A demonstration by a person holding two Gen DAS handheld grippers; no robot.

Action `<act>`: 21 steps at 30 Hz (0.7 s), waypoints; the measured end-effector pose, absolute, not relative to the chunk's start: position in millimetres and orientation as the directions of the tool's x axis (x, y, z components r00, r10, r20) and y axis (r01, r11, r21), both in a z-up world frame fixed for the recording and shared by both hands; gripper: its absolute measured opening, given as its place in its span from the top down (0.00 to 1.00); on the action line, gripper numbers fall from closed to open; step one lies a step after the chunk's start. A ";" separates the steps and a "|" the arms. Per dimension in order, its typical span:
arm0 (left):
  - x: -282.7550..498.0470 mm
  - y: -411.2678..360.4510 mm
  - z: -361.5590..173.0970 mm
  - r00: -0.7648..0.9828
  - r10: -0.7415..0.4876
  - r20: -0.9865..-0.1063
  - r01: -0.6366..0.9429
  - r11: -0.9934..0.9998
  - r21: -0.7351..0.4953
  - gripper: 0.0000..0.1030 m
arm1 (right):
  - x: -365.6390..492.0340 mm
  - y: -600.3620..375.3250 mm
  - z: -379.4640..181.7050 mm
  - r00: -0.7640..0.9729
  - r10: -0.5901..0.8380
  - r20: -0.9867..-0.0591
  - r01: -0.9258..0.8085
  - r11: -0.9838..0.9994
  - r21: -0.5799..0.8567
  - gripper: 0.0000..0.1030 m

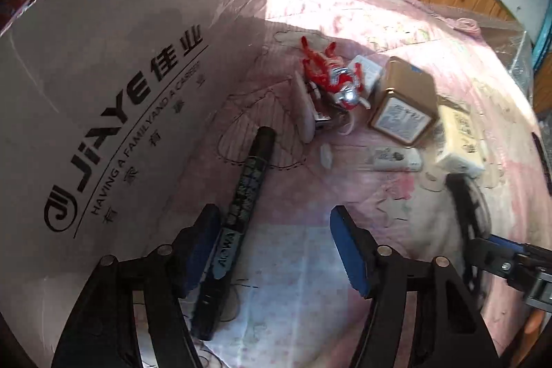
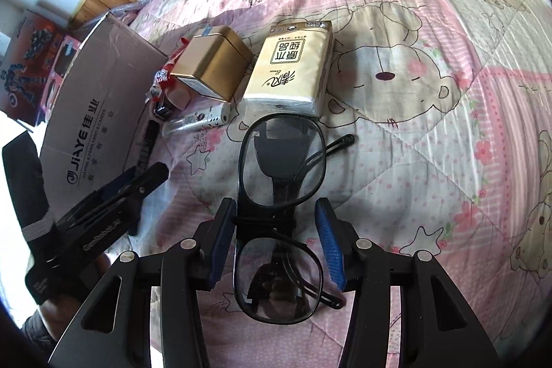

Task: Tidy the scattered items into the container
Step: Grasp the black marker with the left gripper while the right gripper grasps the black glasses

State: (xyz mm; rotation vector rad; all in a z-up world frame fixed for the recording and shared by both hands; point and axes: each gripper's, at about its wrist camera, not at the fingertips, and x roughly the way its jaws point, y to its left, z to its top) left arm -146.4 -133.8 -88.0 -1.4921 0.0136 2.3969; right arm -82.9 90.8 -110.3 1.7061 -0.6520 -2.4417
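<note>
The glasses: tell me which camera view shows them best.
The right wrist view: the glasses lie whole on the quilt, centred between the open right gripper's fingers. The left wrist view catches only a blurred dark frame at its right edge.

Hard daylight from the far side washes the pink quilt [image 1: 345,23] nearly white in the left wrist view, the cardboard box [image 1: 120,75] casts a sharp shadow, objects there smear with motion blur, and fisheye bends both frames' dark-vignetted edges.
</note>
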 end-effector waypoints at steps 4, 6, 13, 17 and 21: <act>-125.0 -139.7 -59.3 -0.471 0.288 -0.834 -0.308 -0.940 -0.151 0.44 | -82.2 93.0 -108.7 -0.372 -0.300 -0.878 -0.171 -0.908 0.383 0.51; -126.7 -141.3 -66.6 -0.487 0.241 -0.840 -0.280 -0.953 -0.111 0.37 | -81.9 90.8 -107.6 -0.374 -0.289 -0.881 -0.158 -0.916 0.368 0.51; -143.8 -107.5 -95.5 -0.444 0.177 -0.879 -0.298 -0.953 -0.042 0.59 | -86.4 97.5 -112.6 -0.388 -0.318 -0.865 -0.174 -0.896 0.408 0.51; -131.1 -102.0 -90.9 -0.425 0.176 -0.888 -0.366 -0.931 -0.010 0.84 | -90.8 96.9 -118.1 -0.389 -0.329 -0.860 -0.177 -0.890 0.421 0.50; -120.9 -119.9 -91.8 -0.415 0.205 -0.886 -0.326 -0.943 -0.066 0.84 | -89.3 77.6 -116.2 -0.388 -0.250 -0.887 -0.119 -0.941 0.317 0.48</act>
